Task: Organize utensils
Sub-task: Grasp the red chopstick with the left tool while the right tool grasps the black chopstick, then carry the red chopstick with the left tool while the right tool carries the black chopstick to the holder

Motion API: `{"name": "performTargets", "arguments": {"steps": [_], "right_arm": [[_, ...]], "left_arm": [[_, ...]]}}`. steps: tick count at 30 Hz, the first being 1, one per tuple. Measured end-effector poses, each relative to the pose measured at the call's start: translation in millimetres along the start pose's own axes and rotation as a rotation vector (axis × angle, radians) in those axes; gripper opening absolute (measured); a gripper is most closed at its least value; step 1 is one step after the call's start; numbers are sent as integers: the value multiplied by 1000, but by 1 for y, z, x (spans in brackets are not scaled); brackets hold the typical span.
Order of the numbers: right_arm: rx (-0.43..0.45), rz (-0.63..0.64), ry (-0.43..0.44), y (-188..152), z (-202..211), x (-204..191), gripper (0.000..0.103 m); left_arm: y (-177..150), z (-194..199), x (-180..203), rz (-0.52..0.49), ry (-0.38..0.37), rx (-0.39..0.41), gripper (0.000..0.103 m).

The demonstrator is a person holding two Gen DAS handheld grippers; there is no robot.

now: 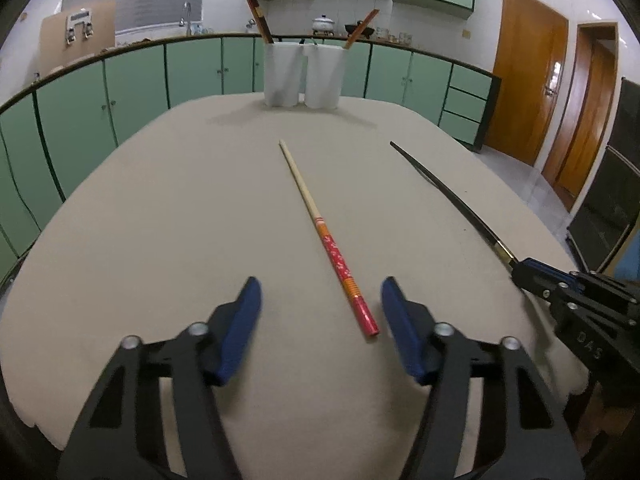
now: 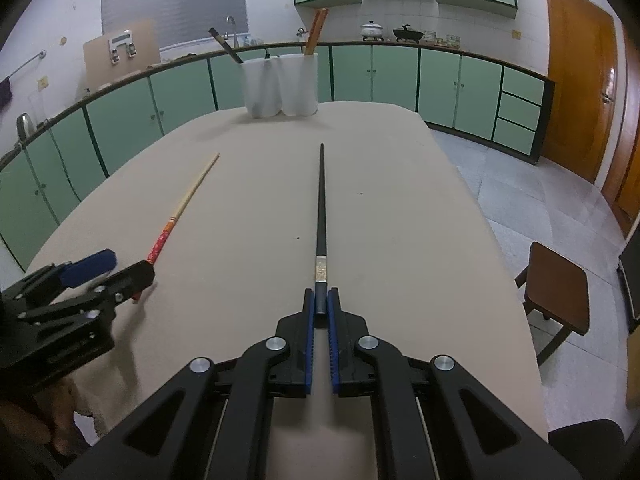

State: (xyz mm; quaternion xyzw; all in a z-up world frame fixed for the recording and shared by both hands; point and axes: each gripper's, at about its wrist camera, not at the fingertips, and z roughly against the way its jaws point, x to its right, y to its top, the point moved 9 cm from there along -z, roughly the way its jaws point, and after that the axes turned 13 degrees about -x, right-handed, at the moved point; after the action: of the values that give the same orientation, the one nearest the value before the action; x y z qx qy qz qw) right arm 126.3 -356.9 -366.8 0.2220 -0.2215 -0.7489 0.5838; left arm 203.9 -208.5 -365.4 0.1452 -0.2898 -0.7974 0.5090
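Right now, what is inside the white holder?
The white holder has a dark utensil and a brown chopstick sticking out; their lower parts are hidden by its walls.

the table [image 2: 400, 220] is bare cloth between the grippers and the two white holders [image 1: 304, 76] at its far edge; nothing stands in that stretch. only the red chopstick [image 1: 328, 240] lies flat in the middle and the black chopstick [image 2: 321, 200] runs toward the holders. sticks lean out of the holders' tops. a stool [image 2: 558, 286] stands close beside the table's right edge.
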Motion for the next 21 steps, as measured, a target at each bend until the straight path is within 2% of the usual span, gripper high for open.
{"name": "performTargets", "arguments": {"steps": [2, 5, 10, 13, 16, 19, 21], "right_arm": [[0, 5, 4, 1, 0, -3, 6], [-2, 15, 9, 1, -2, -9, 6], [1, 29, 16, 4, -3, -20, 6], [-1, 49, 19, 3, -5, -27, 7], [-1, 54, 33, 2, -4, -31, 9], [-4, 32, 39, -1, -2, -26, 9], [-8, 30, 43, -1, -4, -26, 10]], "left_arm": [[-1, 0, -2, 3, 16, 5, 31], [-3, 0, -6, 20, 26, 17, 8], [-4, 9, -33, 85, 89, 50, 7], [-7, 14, -49, 113, 107, 39, 7], [-13, 14, -49, 82, 115, 11, 9], [-15, 17, -44, 15, 108, 0, 22], [-14, 17, -43, -13, 101, -3, 25]]}}
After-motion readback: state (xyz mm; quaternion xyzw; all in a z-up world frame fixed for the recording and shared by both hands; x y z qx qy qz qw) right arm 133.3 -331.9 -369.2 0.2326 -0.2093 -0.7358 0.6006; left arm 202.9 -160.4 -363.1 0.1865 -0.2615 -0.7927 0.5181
